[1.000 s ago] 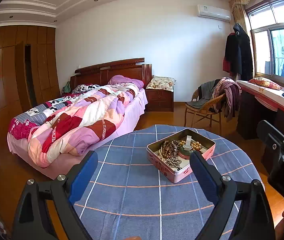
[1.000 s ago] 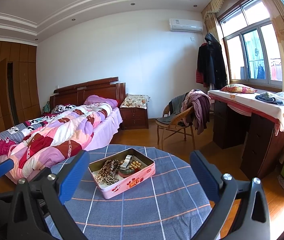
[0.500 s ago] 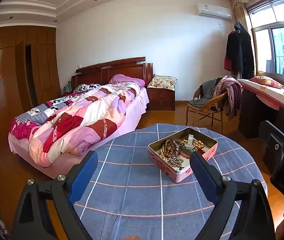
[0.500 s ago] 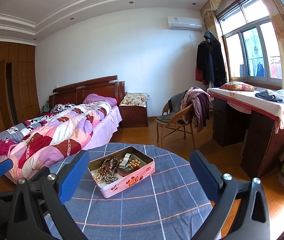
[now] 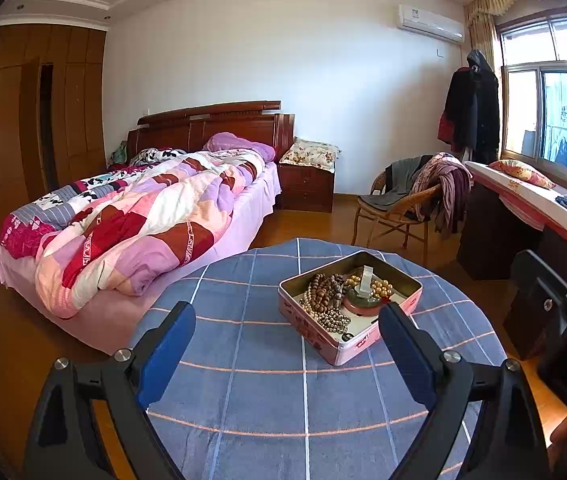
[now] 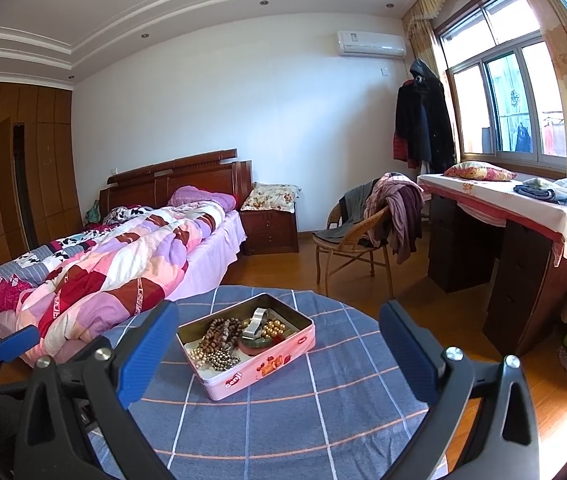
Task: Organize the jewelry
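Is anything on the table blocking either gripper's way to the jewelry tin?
Nothing visible. Only bare blue tablecloth lies between the open right gripper and the pink tin, and likewise ahead of the open left gripper.

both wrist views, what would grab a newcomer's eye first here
The pink tin sits open on the round table's blue checked cloth, heaped with bead strings and a green bangle. Both sets of blue-padded tongs, left and right, hover wide open before it, holding nothing. Behind, to the left, a bed under a pink and red patchwork quilt fills the room.
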{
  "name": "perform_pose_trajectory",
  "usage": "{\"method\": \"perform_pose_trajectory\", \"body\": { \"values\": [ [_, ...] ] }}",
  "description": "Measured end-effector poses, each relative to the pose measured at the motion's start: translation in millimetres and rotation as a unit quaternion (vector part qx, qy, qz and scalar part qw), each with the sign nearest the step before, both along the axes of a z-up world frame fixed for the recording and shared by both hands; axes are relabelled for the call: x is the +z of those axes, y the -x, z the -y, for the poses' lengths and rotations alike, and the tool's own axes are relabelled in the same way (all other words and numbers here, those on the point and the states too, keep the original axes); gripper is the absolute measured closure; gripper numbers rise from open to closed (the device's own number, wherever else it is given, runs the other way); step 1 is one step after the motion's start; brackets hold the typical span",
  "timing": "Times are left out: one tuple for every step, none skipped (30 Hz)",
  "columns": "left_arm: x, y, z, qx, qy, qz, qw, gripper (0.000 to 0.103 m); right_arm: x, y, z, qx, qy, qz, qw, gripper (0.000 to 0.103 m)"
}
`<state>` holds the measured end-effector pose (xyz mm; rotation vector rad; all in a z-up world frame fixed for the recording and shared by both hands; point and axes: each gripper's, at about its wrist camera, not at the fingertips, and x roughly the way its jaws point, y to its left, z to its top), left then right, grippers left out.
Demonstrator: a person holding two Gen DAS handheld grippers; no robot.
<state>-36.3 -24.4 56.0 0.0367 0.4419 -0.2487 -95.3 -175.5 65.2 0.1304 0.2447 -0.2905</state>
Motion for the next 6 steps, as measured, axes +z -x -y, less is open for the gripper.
{"method": "perform_pose_trajectory", "body": {
  "values": [
    [0,-1,1,0.004,-0.005,0.002,1.0000,0.010,0,-2,1,0.000,0.000,-0.001,1.000,0.001],
    [0,-2,1,0.007,-0.009,0.001,0.9999,0.010,0,-3,1,0.000,-0.001,-0.003,1.000,0.001],
    [-1,-4,1,0.009,-0.011,-0.001,0.9999,0.010,0,-5,1,0.001,-0.002,-0.004,1.000,0.001],
    [-2,-8,0,0.009,-0.010,-0.007,0.9999,0.010,-1,-6,1,0.001,-0.003,-0.005,1.000,0.001],
    [-4,-11,-1,0.011,-0.008,-0.012,0.9998,0.010,-1,-8,2,0.001,-0.005,-0.007,1.000,0.001],
    [-6,-14,-2,0.015,-0.009,-0.017,0.9997,0.010,-1,-9,2,0.001,-0.005,-0.008,1.000,0.001]
  ]
}}
